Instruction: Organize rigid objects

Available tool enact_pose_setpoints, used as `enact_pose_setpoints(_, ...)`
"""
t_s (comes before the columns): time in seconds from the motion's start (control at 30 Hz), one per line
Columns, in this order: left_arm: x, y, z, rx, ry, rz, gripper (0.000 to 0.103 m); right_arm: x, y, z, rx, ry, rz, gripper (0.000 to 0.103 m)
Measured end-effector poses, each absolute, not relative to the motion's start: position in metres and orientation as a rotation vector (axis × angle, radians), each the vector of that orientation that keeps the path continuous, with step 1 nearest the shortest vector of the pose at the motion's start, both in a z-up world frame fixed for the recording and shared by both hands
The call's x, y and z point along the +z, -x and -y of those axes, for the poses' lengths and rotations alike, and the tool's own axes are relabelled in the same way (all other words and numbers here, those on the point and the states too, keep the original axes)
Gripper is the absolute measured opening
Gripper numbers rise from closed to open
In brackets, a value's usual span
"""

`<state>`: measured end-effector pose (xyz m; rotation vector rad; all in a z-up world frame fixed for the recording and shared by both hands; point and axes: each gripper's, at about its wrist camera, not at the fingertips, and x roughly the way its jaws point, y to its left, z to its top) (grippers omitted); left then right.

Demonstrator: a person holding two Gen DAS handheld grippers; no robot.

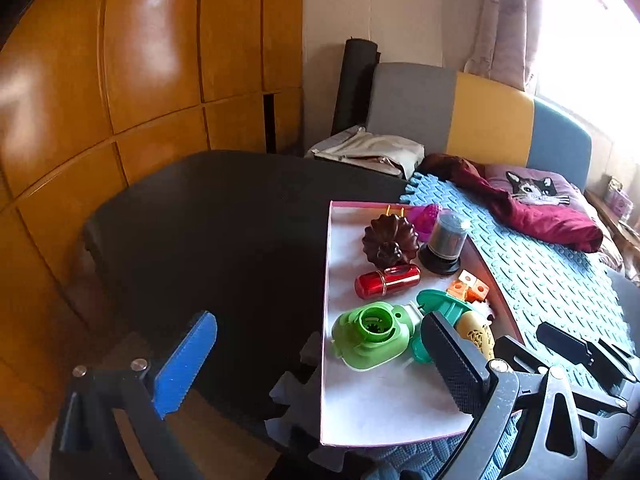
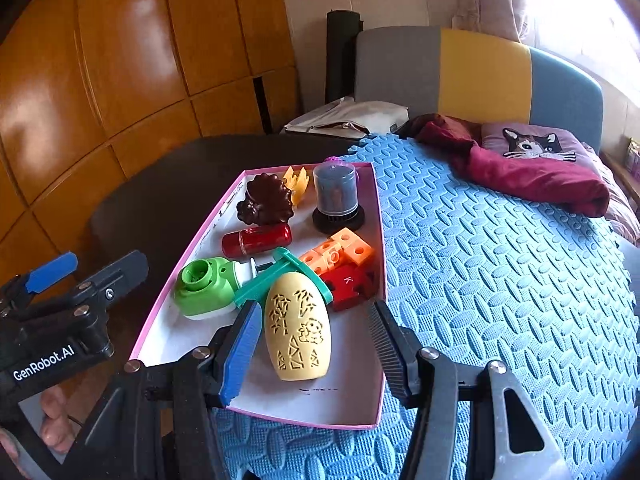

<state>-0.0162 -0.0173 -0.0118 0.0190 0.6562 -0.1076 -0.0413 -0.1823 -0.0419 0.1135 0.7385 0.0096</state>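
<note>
A pink-rimmed white tray (image 2: 360,426) lies on the bed and holds several toys. Among them are a green round toy (image 2: 204,288), a red cylinder (image 2: 256,240), a brown fluted mould (image 2: 266,200), a clear-domed jar (image 2: 336,196), orange cubes (image 2: 340,252) and a teal piece (image 2: 280,276). A yellow carved egg (image 2: 298,328) lies at the tray's near end. My right gripper (image 2: 314,310) is open astride the egg, with a gap at the black pad. My left gripper (image 1: 320,320) is wide open above the tray's (image 1: 326,280) left edge, near the green toy (image 1: 372,332), with nothing held.
The tray straddles a blue foam mat (image 2: 500,280) and a dark mat (image 1: 208,240). A maroon cloth (image 2: 520,176), a cat pillow (image 2: 536,144) and a folded bag (image 2: 348,120) lie by the headboard (image 2: 480,72). Wooden wardrobe doors (image 1: 140,80) rise on the left.
</note>
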Motion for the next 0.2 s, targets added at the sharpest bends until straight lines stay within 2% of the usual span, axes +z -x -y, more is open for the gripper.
enact_pose_setpoints(0.2, -0.0116, 0.0152, 0.0156, -0.105, -0.017, -0.656, 0.101, -0.0406, 0.0422, 0.1797, 0.002, -0.091, -0.731, 0.056)
